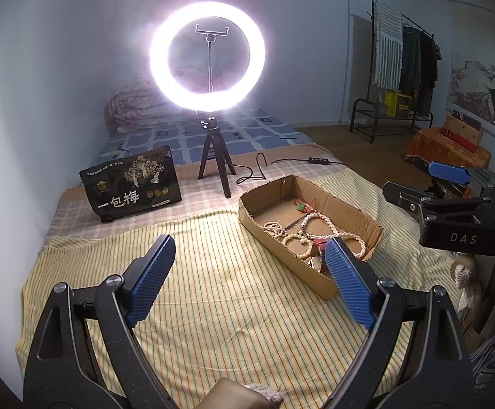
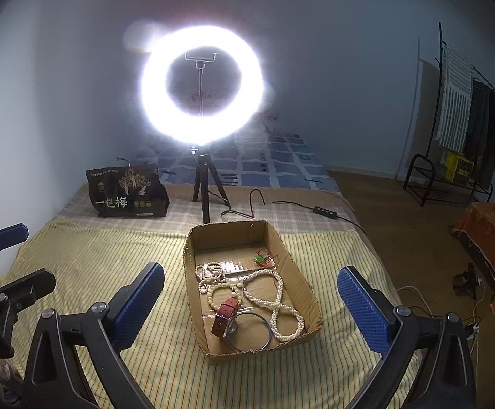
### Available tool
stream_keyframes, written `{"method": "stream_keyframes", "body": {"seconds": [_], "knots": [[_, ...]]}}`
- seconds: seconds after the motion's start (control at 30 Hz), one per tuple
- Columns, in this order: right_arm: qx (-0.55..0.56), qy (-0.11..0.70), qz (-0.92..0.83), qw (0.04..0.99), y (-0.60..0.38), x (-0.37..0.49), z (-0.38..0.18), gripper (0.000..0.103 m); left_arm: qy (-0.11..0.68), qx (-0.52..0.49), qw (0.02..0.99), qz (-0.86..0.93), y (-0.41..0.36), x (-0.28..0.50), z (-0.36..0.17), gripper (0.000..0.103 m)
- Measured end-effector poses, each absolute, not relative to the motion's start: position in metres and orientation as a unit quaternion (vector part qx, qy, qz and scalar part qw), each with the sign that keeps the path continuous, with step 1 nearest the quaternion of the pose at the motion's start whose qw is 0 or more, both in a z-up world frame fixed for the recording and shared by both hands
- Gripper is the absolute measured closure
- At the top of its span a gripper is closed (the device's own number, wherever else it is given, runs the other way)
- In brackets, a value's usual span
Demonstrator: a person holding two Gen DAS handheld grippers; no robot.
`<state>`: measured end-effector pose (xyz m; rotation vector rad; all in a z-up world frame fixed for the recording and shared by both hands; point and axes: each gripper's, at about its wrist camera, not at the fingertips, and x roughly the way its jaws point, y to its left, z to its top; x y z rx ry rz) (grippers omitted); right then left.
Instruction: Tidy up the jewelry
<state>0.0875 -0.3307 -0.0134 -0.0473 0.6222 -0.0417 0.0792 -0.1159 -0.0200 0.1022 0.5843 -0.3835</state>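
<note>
Lying in cardboard box (image 2: 298, 272) near bed's right edge — pearl necklace (image 2: 281, 301), red-strapped watch (image 2: 225, 317), metal bangle (image 2: 250, 330) are seen. Left gripper (image 1: 250, 269) held spread, nothing grasped. Right gripper (image 2: 247, 293) likewise spread wide over striped cloth (image 2: 94, 259) — empty.

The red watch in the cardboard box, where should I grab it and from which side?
Grip the red watch across its strap, near the far end at, coming straight down from above with the open right tongs. The strap lies flat and narrow there, while the case end rests against the metal bangle, and the pearl necklace lies close on the right.
</note>
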Motion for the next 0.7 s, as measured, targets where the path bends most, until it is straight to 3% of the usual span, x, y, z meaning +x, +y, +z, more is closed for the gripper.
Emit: {"method": "stream_keyframes", "body": {"seconds": [0.4, 0.5, 0.7], "knots": [[-0.02, 0.303, -0.025, 0.952, -0.3346, 0.0836, -0.0145, 0.0, 0.291, 0.037, 0.943, -0.157, -0.109, 0.0817, -0.017, 0.011], [-0.02, 0.306, -0.026, 0.951, -0.3352, 0.084, -0.0152, 0.0, 0.285, 0.033, 0.945, -0.154, -0.1075, 0.0808, -0.0158, 0.0], [-0.019, 0.305, -0.027, 0.952, -0.3362, 0.0833, -0.0145, 0.0, 0.275, 0.034, 0.949, -0.152, -0.106, 0.0793, -0.0131, 0.0]]}}
